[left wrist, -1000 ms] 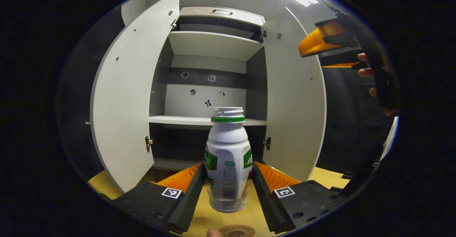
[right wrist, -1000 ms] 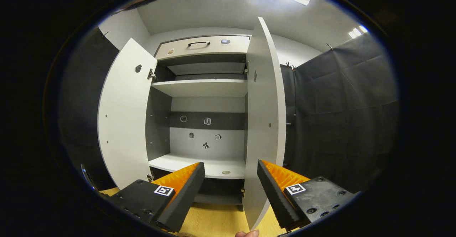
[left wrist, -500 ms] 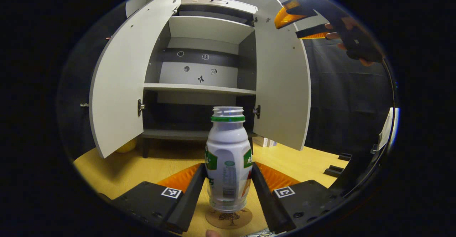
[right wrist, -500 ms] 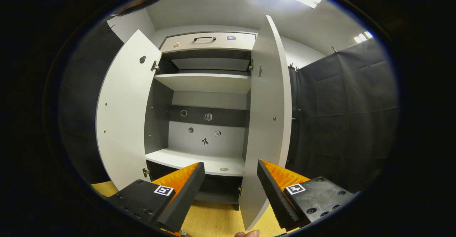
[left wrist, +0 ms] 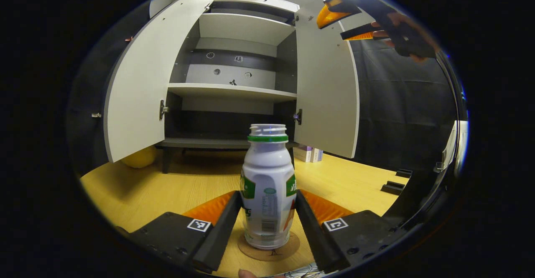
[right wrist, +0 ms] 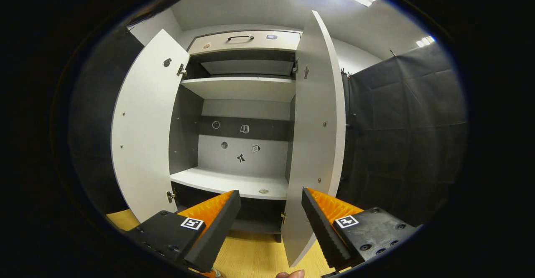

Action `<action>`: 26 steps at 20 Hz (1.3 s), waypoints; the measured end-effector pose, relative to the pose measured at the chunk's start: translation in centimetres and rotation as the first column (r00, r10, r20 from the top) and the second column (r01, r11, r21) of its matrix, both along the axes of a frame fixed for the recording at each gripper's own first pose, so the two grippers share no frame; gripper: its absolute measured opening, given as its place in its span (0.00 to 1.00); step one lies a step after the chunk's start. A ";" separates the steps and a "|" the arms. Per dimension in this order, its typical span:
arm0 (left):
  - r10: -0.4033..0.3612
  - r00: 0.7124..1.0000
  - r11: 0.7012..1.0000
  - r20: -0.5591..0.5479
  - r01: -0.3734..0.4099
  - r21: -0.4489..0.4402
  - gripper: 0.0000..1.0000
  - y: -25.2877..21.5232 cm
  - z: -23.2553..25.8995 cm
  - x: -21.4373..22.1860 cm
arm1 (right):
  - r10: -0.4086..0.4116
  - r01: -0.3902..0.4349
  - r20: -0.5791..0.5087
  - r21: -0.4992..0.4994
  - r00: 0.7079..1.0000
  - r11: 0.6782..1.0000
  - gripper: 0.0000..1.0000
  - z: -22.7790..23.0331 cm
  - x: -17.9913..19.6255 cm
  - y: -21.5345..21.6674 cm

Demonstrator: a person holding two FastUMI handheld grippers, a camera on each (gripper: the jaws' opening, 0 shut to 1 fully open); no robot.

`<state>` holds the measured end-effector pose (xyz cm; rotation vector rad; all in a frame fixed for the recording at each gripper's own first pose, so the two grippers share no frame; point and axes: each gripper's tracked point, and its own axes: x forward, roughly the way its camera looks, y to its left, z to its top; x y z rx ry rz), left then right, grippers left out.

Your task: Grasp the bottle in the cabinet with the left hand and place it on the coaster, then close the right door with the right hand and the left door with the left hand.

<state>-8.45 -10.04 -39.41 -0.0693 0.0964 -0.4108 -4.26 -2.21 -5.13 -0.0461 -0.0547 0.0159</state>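
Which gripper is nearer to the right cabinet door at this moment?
Right. The right gripper hovers open just before the right cabinet door; the left gripper sits low, holding the bottle on the coaster.

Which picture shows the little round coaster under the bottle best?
The left gripper view. There the coaster lies on the yellow table right under the bottle, between the left gripper fingers, which press the bottle's sides. The right gripper view looks up into the open cabinet instead.

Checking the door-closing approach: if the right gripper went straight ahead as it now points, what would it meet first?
Probably the open right door: its edge stands just ahead of the open right gripper. Depth is unclear; slightly left, it passes into the cabinet.
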 end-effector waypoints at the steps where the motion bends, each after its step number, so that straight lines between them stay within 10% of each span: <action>1: -0.003 1.000 1.000 -0.006 0.003 -0.001 0.83 -0.1 0.0 0.0 | 0.000 0.000 -0.004 0.000 1.000 1.000 0.98 -0.1 0.0 0.1; 13: -0.038 0.995 0.999 -0.097 0.040 0.018 0.95 1.2 1.8 -4.6 | -0.005 0.007 -0.032 0.061 0.999 0.998 0.98 0.6 0.1 0.1; 26: 0.290 0.955 0.957 -0.056 -0.290 -0.004 0.95 15.3 24.1 -1.6 | -0.025 0.029 -0.046 0.094 0.999 0.995 0.98 3.9 -0.7 -1.3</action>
